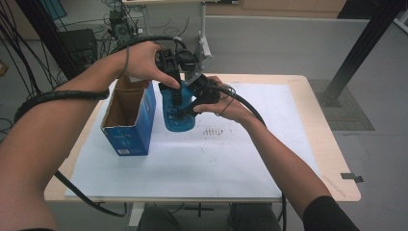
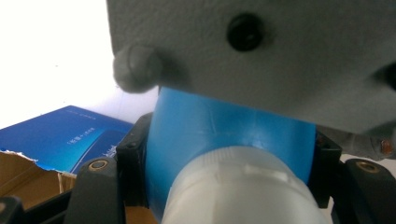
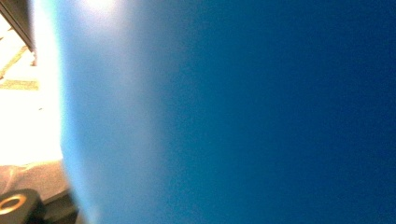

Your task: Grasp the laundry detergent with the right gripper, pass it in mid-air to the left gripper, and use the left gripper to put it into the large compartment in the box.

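A blue bottle (image 1: 178, 119) is held upright just above the white sheet at the table's middle. My left gripper (image 1: 176, 94) comes down from above and is shut on the bottle's upper part. In the left gripper view the blue bottle (image 2: 224, 126) sits between the black jaws, its white cap (image 2: 243, 186) toward the camera. My right gripper (image 1: 191, 104) comes in from the right and is shut on the bottle's body. In the right gripper view the blue bottle (image 3: 233, 116) is blurred and very close, with one black jaw at the lower left corner.
An open blue cardboard box (image 1: 130, 120) stands just left of the bottle, its torn brown flap and blue side (image 2: 60, 140) showing in the left gripper view. The right gripper's grey plate (image 2: 261, 56) hangs close over the bottle. A white sheet (image 1: 221, 154) covers the wooden table.
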Available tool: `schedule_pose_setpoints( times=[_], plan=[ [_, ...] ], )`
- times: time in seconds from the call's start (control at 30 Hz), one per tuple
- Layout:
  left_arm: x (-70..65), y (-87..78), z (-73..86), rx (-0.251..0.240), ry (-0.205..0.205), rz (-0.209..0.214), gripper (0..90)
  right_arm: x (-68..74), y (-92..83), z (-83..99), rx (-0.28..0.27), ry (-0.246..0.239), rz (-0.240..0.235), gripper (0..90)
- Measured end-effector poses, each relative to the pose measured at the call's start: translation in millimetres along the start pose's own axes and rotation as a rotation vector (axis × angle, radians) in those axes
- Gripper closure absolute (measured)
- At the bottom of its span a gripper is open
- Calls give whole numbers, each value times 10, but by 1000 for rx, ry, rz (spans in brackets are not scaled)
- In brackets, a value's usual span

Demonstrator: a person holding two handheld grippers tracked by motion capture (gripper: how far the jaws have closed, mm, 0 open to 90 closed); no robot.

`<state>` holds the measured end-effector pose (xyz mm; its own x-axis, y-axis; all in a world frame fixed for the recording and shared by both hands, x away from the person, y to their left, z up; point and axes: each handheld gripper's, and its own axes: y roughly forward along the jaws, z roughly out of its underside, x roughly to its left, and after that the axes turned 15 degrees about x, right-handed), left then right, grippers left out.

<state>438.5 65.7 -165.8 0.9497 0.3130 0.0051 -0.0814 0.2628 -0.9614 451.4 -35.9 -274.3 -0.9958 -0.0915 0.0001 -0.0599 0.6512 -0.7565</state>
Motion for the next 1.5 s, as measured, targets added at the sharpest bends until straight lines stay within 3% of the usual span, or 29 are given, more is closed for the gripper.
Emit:
schedule_pose_setpoints(
  times=[1.5],
  plan=[
    [6,-34,9,4,-10,5,364,-19,-22,12,-28,1,-6,414]
  ],
)
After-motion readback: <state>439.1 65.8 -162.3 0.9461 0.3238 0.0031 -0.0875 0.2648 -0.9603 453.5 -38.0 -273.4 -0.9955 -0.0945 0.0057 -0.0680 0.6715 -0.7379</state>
